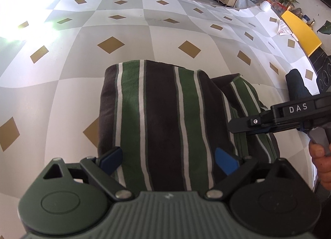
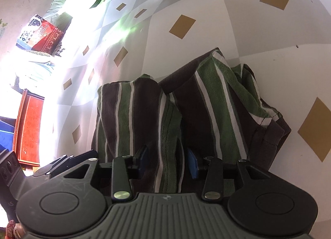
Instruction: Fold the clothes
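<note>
Striped shirt (image 1: pixel 163 118) folded, frame centre. Left gripper (image 1: pixel 168 161) wide open, empty, straddling it; right gripper (image 2: pixel 166 161) part-open around a fold, apparently letting go.

We are looking at a striped garment (image 1: pixel 163 114) in dark brown, green and white, lying folded into a thick bundle on the checked surface, one layered end bunching loosely.
</note>
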A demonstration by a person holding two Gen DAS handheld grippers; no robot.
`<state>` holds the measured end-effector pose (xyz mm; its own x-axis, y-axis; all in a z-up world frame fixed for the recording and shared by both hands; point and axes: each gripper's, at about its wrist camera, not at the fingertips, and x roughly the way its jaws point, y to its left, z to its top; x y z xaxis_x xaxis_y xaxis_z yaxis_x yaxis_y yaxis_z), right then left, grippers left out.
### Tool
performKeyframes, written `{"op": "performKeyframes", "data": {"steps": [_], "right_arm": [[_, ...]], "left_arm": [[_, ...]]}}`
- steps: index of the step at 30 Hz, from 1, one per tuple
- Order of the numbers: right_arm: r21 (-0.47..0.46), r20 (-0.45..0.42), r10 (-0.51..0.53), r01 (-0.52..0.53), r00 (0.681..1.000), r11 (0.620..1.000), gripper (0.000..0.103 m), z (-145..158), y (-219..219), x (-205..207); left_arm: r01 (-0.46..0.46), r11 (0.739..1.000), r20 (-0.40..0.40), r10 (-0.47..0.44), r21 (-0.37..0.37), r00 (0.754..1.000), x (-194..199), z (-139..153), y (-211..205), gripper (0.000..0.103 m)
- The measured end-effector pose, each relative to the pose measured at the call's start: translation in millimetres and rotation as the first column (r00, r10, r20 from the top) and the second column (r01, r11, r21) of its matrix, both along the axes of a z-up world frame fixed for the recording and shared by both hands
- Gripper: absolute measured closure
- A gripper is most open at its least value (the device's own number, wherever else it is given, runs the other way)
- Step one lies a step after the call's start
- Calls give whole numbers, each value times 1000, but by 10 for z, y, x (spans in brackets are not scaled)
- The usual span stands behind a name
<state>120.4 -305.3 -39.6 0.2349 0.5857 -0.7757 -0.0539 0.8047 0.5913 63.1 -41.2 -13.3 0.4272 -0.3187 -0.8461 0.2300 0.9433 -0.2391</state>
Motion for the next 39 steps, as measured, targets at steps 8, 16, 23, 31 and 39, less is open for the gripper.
{"op": "performKeyframes", "data": {"steps": [8, 16, 23, 31, 39], "right_arm": [[39, -23, 9, -8, 1000, 999, 62, -43, -60, -35], [151, -12, -17, 19, 1000, 988, 63, -69, -94, -19], [100, 18, -8, 6, 1000, 995, 66, -95, -9, -32], [88, 48, -46, 42, 998, 995, 75, -98, 46, -31], [0, 170, -24, 24, 985, 1000, 94, 111, 148, -103]], "left_arm": [[12, 1000, -15, -12, 25, 1000, 7, -71, -36, 6], [12, 1000, -23, -11, 21, 1000, 13, -96, -33, 6], [18, 999, -24, -18, 27, 1000, 13, -104, -44, 5], [20, 999, -25, -20, 29, 1000, 7, -109, -41, 5], [8, 999, -16, -7, 31, 1000, 1, -64, -31, 5]]}}
